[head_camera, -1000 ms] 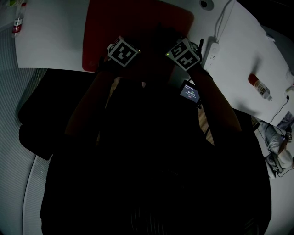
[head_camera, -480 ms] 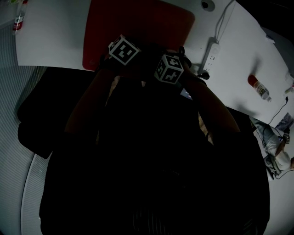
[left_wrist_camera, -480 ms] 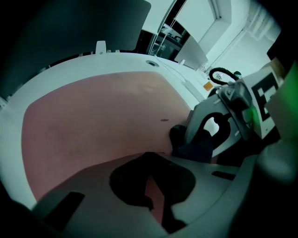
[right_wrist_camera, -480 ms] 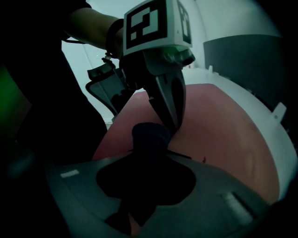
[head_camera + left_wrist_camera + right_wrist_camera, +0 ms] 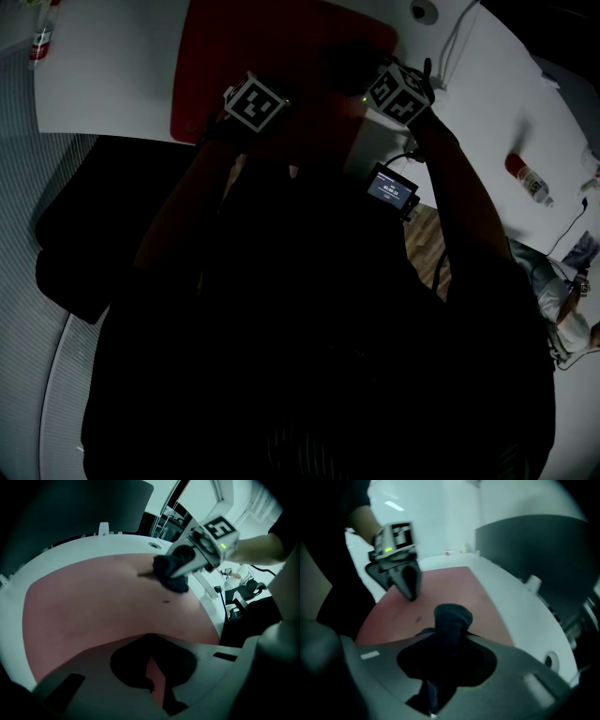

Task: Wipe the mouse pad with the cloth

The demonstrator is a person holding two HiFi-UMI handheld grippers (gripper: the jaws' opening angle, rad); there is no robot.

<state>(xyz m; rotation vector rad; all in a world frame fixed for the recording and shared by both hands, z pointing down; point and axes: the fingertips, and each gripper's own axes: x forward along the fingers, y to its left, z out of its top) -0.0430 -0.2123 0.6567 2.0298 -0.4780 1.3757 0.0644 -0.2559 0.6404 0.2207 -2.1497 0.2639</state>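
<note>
Right gripper view: clamps a dark cloth (image 5: 452, 618) in the right hand-held gripper (image 5: 445, 641), bunched wad poking past the tips, down by the right side of the red mouse pad (image 5: 454, 583). Looks soft, light and limp; probably best pinched at the bunched middle, leaving a loose fold to drag. Pad thin, flat, matte, round-cornered, lying on the white surface (image 5: 112, 75); likely to slide under a hard stroke. Left hand-held gripper (image 5: 151, 667) closed on nothing, tips at the pad's near edge, perhaps pinning it; contact unclear.
</note>
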